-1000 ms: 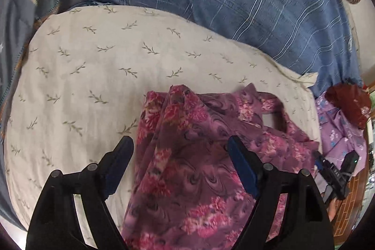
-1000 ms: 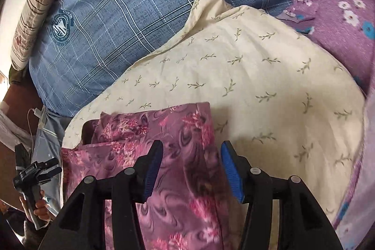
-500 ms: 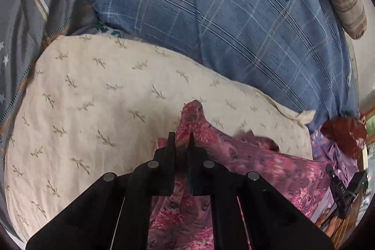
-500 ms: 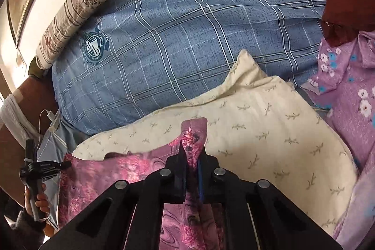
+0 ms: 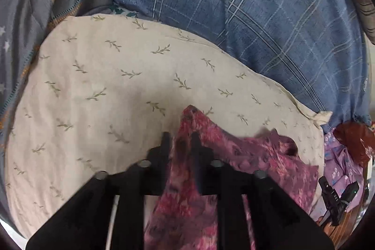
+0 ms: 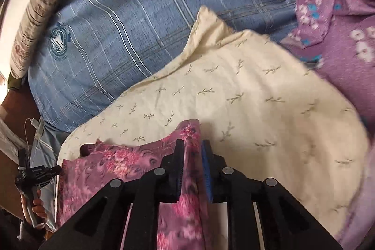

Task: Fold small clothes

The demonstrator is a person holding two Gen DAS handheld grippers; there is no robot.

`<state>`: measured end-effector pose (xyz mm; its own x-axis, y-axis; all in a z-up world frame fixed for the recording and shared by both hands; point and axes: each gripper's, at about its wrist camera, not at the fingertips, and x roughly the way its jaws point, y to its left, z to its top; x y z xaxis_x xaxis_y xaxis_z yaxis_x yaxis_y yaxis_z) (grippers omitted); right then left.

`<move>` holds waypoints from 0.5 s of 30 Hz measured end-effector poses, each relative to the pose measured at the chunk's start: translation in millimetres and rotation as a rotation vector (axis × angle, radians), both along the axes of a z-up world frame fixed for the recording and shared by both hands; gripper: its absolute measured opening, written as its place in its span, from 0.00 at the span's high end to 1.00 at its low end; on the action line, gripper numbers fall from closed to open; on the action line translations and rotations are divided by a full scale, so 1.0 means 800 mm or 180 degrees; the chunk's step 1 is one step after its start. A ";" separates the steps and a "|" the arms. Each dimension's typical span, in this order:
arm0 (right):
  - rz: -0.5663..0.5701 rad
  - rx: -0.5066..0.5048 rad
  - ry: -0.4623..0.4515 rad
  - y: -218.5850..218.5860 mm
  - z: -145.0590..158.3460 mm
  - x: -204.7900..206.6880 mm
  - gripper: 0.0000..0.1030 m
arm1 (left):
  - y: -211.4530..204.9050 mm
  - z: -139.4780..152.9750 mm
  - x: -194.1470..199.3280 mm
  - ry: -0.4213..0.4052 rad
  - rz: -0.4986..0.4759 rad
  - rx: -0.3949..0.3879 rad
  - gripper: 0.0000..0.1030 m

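Note:
A pink and purple floral garment (image 5: 257, 156) lies on a cream pillow with a leaf print (image 5: 117, 86). My left gripper (image 5: 181, 139) is shut on one corner of the garment and holds it lifted off the pillow. In the right wrist view, my right gripper (image 6: 193, 147) is shut on another corner of the same garment (image 6: 112, 165), also raised above the cream pillow (image 6: 257, 97). The cloth hangs between the two grippers and trails down under them.
A blue plaid cushion (image 5: 234, 4) lies behind the pillow. Grey bedding (image 5: 35, 4) is at the left. A lilac flowered cloth (image 6: 339, 43) and a dark red cloth (image 5: 351, 139) lie at the right. A hand holds a black device (image 6: 30, 179) at the bed's edge.
Both grippers closed on the garment's corners and lifted them off the pillow. The cloth now hangs from both grippers, which have moved up and forward over the pillow.

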<state>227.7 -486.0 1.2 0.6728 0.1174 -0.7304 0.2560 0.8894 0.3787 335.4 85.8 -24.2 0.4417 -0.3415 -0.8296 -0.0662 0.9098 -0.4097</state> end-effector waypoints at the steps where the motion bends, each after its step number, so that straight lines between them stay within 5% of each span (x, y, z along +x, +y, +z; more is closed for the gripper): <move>1: -0.0004 0.0020 -0.0007 -0.003 0.005 -0.010 0.70 | 0.004 0.003 -0.010 -0.0016 -0.0017 -0.0024 0.50; 3: 0.0036 0.0125 0.0028 -0.002 0.007 -0.037 0.61 | 0.012 0.011 -0.038 -0.0057 -0.0061 -0.0086 0.40; 8: 0.0267 0.0225 0.0285 0.023 -0.021 -0.095 0.60 | 0.020 -0.007 -0.127 0.0063 -0.0430 -0.0299 0.38; 11: 0.0273 0.0263 0.0414 0.033 -0.043 -0.117 0.60 | 0.030 -0.026 -0.157 0.0168 -0.0403 -0.0286 0.38; 15: 0.0209 0.0448 0.0358 0.032 -0.040 -0.138 0.60 | 0.061 -0.044 -0.189 0.0256 -0.0182 -0.0823 0.38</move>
